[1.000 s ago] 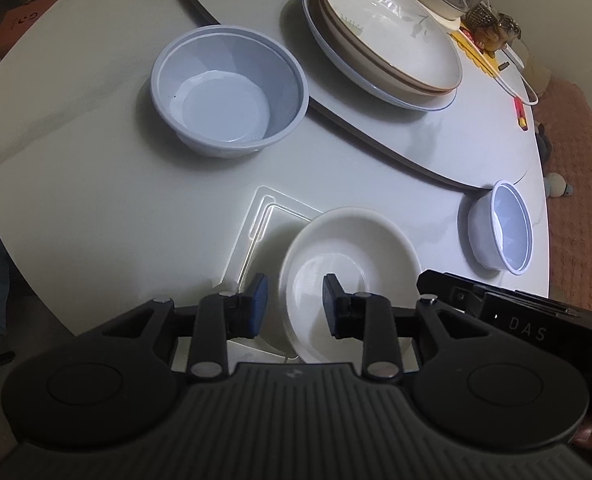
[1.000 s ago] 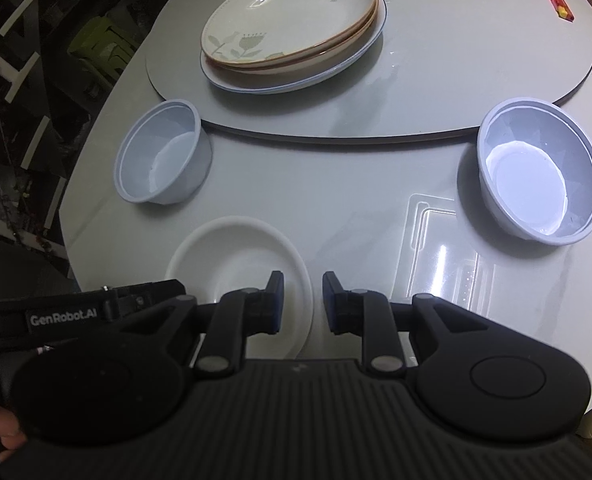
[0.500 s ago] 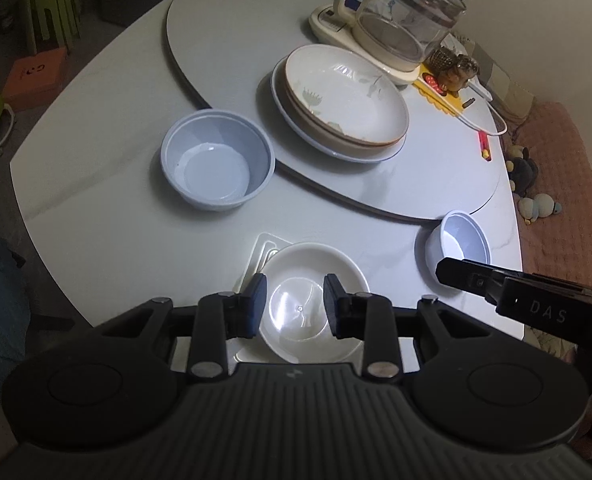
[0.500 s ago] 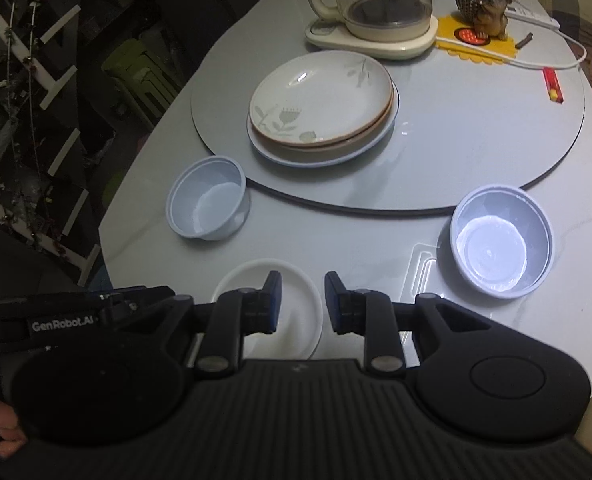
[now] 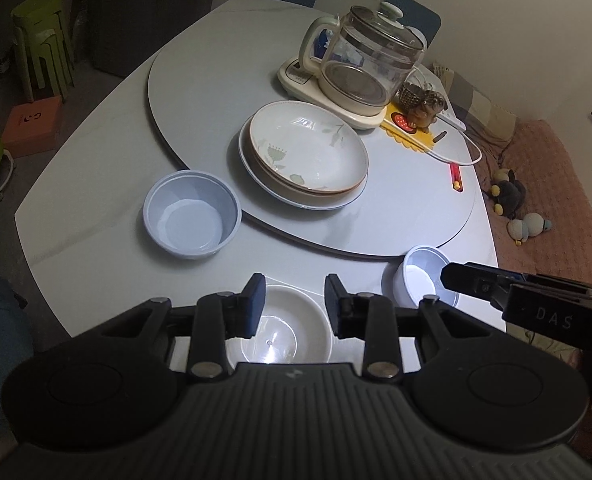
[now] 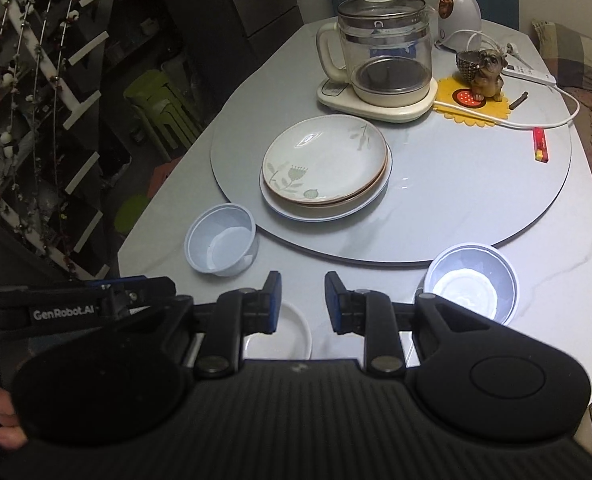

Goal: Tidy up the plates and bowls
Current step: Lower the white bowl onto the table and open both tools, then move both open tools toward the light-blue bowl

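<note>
White and shallow, the small dish [image 5: 284, 330] sits at 6 o'clock on the table [image 5: 108, 184], under the left gripper [image 5: 291, 304], whose jaws gape empty. Right gripper [image 6: 299, 300] likewise open, holding nothing. Stacked floral plates [image 6: 325, 162] rest at 12 on the turntable [image 6: 476, 200].
</note>
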Available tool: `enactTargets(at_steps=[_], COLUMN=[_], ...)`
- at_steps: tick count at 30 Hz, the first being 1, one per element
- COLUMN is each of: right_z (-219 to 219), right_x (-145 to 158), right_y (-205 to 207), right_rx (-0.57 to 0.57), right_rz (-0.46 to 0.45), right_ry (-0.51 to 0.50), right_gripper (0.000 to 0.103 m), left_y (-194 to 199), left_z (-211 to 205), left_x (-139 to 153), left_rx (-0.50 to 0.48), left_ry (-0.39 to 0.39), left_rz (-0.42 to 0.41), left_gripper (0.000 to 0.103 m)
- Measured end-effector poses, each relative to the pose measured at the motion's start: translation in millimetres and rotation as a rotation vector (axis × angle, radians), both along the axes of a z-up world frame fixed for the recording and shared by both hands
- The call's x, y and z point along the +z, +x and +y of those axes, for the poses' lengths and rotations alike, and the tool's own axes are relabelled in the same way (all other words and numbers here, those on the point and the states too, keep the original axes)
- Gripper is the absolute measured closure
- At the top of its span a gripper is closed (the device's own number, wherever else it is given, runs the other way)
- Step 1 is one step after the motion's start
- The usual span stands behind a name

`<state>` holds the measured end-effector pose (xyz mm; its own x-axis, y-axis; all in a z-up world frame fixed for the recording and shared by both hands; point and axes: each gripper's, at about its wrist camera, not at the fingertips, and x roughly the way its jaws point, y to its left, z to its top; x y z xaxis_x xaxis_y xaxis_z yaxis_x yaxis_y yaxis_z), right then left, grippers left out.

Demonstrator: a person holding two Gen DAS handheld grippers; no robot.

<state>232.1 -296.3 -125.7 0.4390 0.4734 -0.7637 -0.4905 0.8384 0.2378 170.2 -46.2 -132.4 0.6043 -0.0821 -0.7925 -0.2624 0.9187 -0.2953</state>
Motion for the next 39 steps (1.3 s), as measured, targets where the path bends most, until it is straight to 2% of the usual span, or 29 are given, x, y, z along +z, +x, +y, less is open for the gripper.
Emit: enactTargets(at_steps=[7, 8, 9, 11, 13, 14, 18, 29, 39], right_z=[-31.7, -37.8, -43.6, -55.8, -68.7, -74.9, -97.1, -140.8, -158.1], right_x=[3.8, 4.4, 5.5, 8.4, 11.1, 12.0, 8.2, -14.4, -48.0], right_y=[1.7, 3.2, 3.9, 4.6, 5.8, 6.8, 11.9, 37.7, 73.7], right_rx=[-0.039, -0.052, -0.064, -0.088, -0.112, -0.123, -0.165, -0.249, -0.236], right_rz=[-0.042, -0.045, -0.051, -0.073, -0.090, -0.095, -0.095, -0.051, 0.001], right_ry=[-0.013, -0.016, -0.019, -0.022, -0.022, -0.025, -0.049, -0.039, -0.058], right_gripper=[0.075, 0.072, 0.067, 0.041, 0.025, 0.020, 0.020, 0.020, 0.021], left_y=[11.4, 13.6, 15.8, 21.7, 28.8, 32.1, 44.4, 91.1, 131.8], left_z=[-29.7, -34.9, -40.0, -50.5, -60.2, -64.2, -80.3, -112.5, -124.6], left_x=[5.5, 5.6, 6.1, 6.2, 6.3, 6.8, 6.8, -10.8, -57.8], left_rx=[-0.020, -0.024, -0.031, -0.046, -0.056, -0.063, -0.093, -0.159, -0.154], left_ry=[0.017, 0.022, 0.025, 0.028, 0.034, 0.036, 0.040, 0.035, -0.002], left_rz=[-0.025, -0.027, -0.031, -0.035, -0.037, -0.041, -0.051, 0.006, 0.116], left_gripper=[0.049, 0.045, 0.043, 0.039, 0.032, 0.029, 0.024, 0.024, 0.024])
